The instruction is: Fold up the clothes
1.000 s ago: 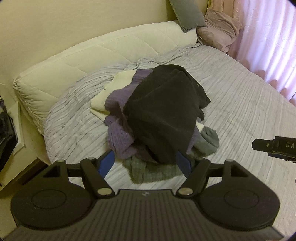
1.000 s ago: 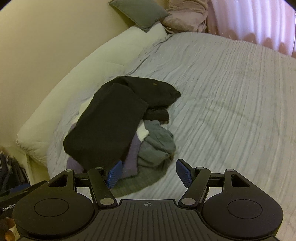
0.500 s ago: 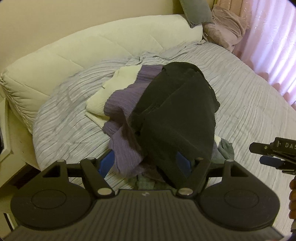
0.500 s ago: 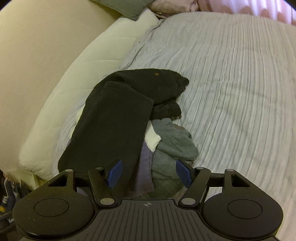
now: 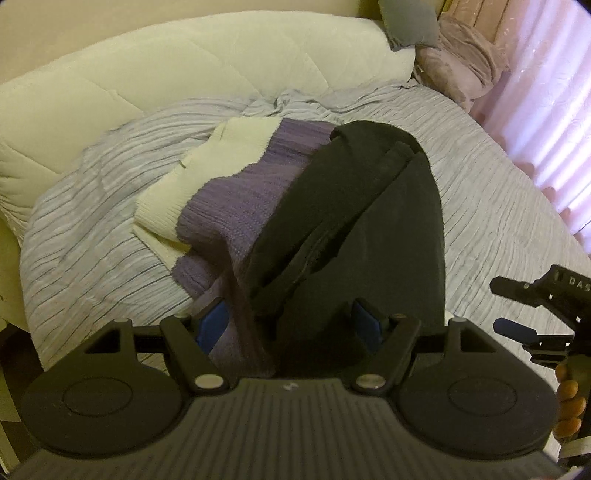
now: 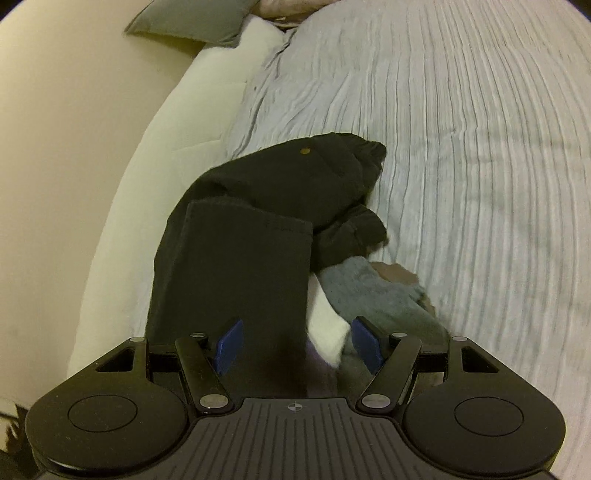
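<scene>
A pile of clothes lies on the bed. A black garment (image 5: 373, 229) (image 6: 240, 266) drapes over the top of it. Under that are a purple knit (image 5: 240, 206), a cream knit (image 5: 207, 166) and a grey piece (image 6: 376, 295). My left gripper (image 5: 291, 326) hovers open over the near end of the pile, its blue pads apart above black and purple cloth. My right gripper (image 6: 297, 345) is open too, low over the black garment's near edge and a white patch (image 6: 327, 332). It also shows in the left wrist view (image 5: 532, 314), held by a hand (image 5: 570, 402).
The grey striped bedspread (image 6: 480, 166) stretches away to the right. A long cream bolster (image 5: 184, 74) runs along the wall, with a grey cushion (image 6: 192, 22) and a pink bundle (image 5: 469, 62) at the far end. Pink curtains (image 5: 554, 92) hang at the right.
Both grippers have come down and closer to the pile, which now fills the space between their fingers. Both stay open. The clothes have not moved.
</scene>
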A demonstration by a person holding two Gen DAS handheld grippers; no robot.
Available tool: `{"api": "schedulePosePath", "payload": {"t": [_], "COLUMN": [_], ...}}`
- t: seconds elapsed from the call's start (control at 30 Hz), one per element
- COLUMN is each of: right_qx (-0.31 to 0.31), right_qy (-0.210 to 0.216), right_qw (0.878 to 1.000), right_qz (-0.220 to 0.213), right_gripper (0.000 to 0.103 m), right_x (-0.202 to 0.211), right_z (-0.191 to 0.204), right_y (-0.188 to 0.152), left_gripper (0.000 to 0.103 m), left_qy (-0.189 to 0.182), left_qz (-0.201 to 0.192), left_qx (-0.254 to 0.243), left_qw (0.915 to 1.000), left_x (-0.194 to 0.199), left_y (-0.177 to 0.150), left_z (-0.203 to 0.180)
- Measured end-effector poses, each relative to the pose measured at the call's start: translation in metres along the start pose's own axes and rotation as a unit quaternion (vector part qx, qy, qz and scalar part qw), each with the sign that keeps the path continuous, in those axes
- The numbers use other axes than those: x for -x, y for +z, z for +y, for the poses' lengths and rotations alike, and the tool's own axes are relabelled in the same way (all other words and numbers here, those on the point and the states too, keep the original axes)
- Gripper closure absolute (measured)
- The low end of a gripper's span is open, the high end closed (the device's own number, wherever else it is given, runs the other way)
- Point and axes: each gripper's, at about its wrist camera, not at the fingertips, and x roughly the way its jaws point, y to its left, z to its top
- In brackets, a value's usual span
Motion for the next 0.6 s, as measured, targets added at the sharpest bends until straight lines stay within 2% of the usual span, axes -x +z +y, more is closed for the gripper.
{"api": "schedulePosePath", "payload": {"t": [0.17, 0.23, 0.3, 0.33, 0.4, 0.47, 0.6], "right_qx": [-0.030, -0.039, -0.047, -0.050, -0.054, -0.062, -0.096], "right_qy": [0.000, -0.005, -0.010, -0.013, -0.015, -0.013, 0.015], "right_qw": [1.000, 0.999, 0.999, 0.999, 0.998, 0.998, 0.995], "right_qz": [-0.002, -0.002, -0.004, -0.005, -0.009, -0.014, -0.031], "right_gripper": [0.035, 0.035, 0.035, 0.035, 0.035, 0.035, 0.035], "right_x": [-0.015, -0.019, -0.020, -0.020, -0.021, -0.021, -0.027], "right_z": [-0.011, -0.016, -0.020, -0.022, -0.026, -0.030, -0.041], "right_y": [0.011, 0.014, 0.016, 0.018, 0.020, 0.024, 0.036], "left_gripper": [0.027, 0.029, 0.038, 0.044, 0.074, 0.078, 0.081], "left_qy": [-0.021, -0.041, -0.062, -0.062, -0.079, -0.108, -0.096], "left_qz": [0.001, -0.003, -0.011, -0.016, -0.030, -0.042, -0.084], "left_qx": [0.033, 0.052, 0.070, 0.073, 0.078, 0.107, 0.121], "left_qw": [0.9992, 0.9978, 0.9955, 0.9953, 0.9933, 0.9876, 0.9843], "left_x": [-0.018, -0.025, -0.031, -0.033, -0.031, -0.024, -0.009], "left_y": [0.000, -0.001, -0.002, -0.001, 0.000, 0.001, 0.005], "left_z": [0.008, 0.011, 0.012, 0.012, 0.014, 0.024, 0.044]}}
